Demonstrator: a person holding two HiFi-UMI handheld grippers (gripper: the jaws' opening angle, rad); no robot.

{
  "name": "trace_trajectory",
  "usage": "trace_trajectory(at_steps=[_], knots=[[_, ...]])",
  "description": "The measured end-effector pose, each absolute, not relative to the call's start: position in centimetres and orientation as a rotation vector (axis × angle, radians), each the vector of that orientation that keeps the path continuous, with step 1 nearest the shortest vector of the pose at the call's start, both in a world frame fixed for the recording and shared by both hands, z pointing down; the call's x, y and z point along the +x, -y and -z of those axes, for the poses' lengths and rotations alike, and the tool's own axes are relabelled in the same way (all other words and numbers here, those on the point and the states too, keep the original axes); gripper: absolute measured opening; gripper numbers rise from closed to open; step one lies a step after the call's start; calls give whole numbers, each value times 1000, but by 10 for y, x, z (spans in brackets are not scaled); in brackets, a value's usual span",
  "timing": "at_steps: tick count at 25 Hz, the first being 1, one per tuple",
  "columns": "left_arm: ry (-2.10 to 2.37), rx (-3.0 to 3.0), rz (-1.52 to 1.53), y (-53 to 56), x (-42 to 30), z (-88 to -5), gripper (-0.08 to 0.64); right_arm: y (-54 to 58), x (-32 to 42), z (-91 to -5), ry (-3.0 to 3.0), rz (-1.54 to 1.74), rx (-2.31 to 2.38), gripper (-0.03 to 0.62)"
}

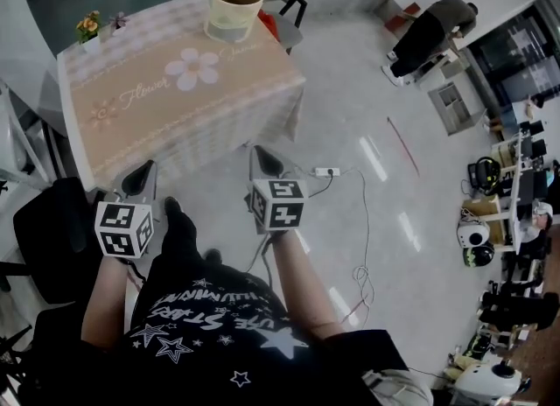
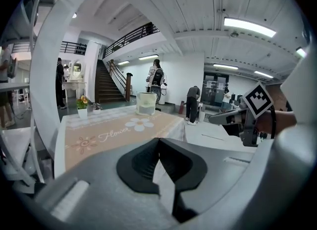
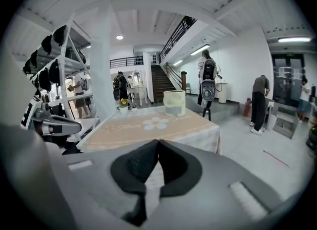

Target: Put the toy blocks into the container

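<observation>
A cream, bucket-like container [image 1: 235, 8] stands at the far edge of a table [image 1: 166, 107] covered with a peach flower-print cloth. I see no toy blocks in any view. My left gripper [image 1: 142, 172] and right gripper [image 1: 261, 159] hover side by side just short of the table's near edge, both pointing at it. Each is shut with nothing between the jaws. In the left gripper view the shut left gripper [image 2: 157, 140] faces the container [image 2: 146, 103], and the right gripper [image 2: 233, 117] shows at the right. The right gripper view shows its own shut tips [image 3: 158, 142] below the container [image 3: 174, 102].
A small flower pot [image 1: 87, 26] sits at the table's far left corner. A black chair [image 1: 52, 229] stands to my left. A power strip [image 1: 325, 171] with a cable lies on the floor to the right. A stool [image 1: 293, 6] is behind the table. People stand far off.
</observation>
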State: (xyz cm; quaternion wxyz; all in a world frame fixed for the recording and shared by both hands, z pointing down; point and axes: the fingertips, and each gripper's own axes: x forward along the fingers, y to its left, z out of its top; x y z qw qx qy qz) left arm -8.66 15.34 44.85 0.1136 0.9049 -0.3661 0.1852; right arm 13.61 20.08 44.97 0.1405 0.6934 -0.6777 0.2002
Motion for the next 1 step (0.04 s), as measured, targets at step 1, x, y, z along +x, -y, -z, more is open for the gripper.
trace_trajectory(at_steps=[1], knots=[[1088, 2651, -548, -160, -89, -449, 9, -208, 134, -450, 1965, -579, 1995, 5]])
